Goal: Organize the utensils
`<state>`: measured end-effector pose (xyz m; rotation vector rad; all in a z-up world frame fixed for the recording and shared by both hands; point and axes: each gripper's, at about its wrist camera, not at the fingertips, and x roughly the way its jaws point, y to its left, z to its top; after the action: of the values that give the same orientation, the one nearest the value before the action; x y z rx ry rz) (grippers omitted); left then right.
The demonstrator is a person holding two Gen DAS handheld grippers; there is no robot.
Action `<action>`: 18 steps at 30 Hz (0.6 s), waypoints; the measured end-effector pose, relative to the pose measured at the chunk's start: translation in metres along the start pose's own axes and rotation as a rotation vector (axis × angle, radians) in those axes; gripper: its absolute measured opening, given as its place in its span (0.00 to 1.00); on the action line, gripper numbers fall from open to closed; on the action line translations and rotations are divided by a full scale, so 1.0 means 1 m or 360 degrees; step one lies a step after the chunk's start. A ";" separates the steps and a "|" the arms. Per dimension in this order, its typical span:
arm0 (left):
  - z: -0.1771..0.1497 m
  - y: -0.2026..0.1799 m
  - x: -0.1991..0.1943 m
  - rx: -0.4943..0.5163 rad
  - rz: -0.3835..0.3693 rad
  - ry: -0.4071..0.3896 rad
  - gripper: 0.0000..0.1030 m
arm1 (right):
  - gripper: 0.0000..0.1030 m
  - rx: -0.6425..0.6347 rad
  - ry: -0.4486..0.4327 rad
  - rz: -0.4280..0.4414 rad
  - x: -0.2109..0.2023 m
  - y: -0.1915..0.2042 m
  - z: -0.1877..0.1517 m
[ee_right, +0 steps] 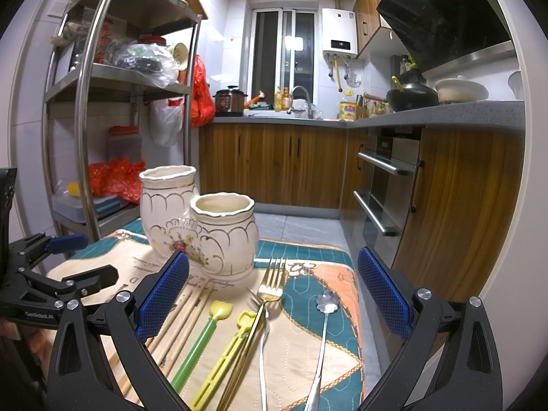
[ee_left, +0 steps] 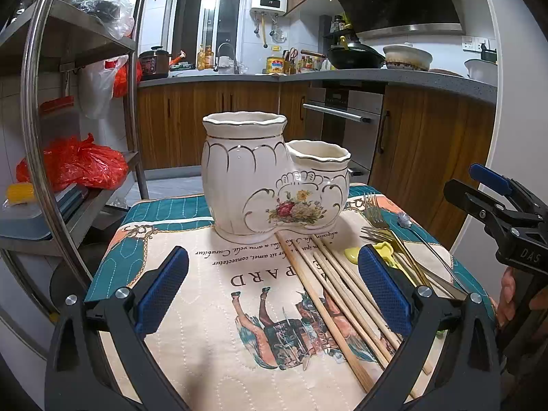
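1. Ceramic holder [ee_left: 274, 178], two-cupped, stood on the quilted bench mat [ee_left: 205, 291].
2. Chopsticks [ee_left: 335, 294], gold fork [ee_right: 272, 282], flower spoon [ee_right: 325, 311] lay right of holder.
3. Left gripper [ee_left: 274, 289] and right gripper [ee_right: 273, 291]: fingers apart, empty, nearside of holder.

Both claws [ee_left: 274, 287] [ee_right: 274, 294] agape, empty.

Left hand-held gripper [ee_left: 273, 286] agape over mat [ee_left: 205, 274]; ceramic holder [ee_left: 270, 185] ahead, chopsticks [ee_left: 328, 294] right.
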<state>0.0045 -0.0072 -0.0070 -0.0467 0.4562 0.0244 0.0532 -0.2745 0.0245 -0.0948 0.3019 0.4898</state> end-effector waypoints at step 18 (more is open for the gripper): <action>0.000 -0.002 0.004 0.0001 -0.0009 0.0006 0.95 | 0.95 0.0006 0.0004 0.0004 -0.001 -0.001 0.002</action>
<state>0.0078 -0.0088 -0.0089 -0.0477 0.4597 0.0188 0.0537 -0.2758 0.0271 -0.0915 0.3057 0.4917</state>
